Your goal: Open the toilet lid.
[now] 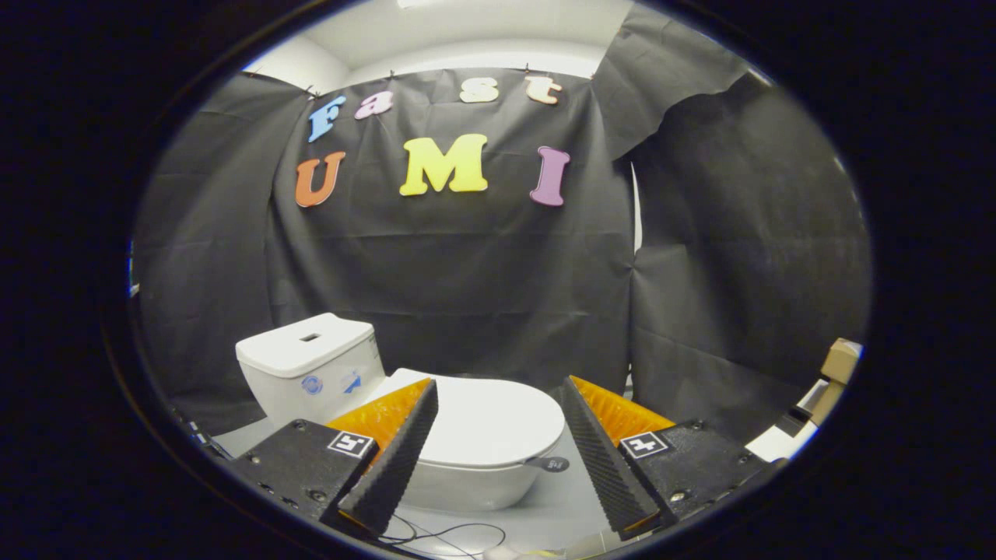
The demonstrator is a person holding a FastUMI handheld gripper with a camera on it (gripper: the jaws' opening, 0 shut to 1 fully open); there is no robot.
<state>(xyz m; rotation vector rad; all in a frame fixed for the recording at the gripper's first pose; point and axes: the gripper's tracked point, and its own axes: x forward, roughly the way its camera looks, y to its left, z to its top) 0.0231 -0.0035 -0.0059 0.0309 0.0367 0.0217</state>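
A: What's around the toilet (436, 420)?

B: Black cloth booth wall (467, 272) behind it and on both sides. Pale floor (545, 513) under it. Off to the right, past the right finger, a cardboard-coloured box (842, 359) and some white and dark bits below it, too small to tell what. Thin dark cable (451, 533) loops on the floor just below the bowl, between the fingers.

A: Anything blocking the way to the lid?

B: Not that I can see. Gap between fingers and lid looks free. Left finger overlaps the lid's left edge in view, can't tell if it touches.

A: Tank?

B: White tank (307, 365) stands left-rear of the bowl, flush slot on top, two round blue stickers on its side. Contents hidden.

A: Bowl contents?

B: Can't say. Toilet lid (490, 424) is down, flat, covering the bowl. Small dark tab (551, 464) sticks out at the lid's front rim, on the side nearer the right finger.

A: Gripper?

B: Gripper (502, 451) has fingers spread wide, nothing held between them. Black ribbed pads (397, 459) w/ orange backing, a square marker on each finger base. The lid sits in the gap, just ahead of the tips and between them, closer to the left finger. Right finger is apart from the toilet, over bare floor.
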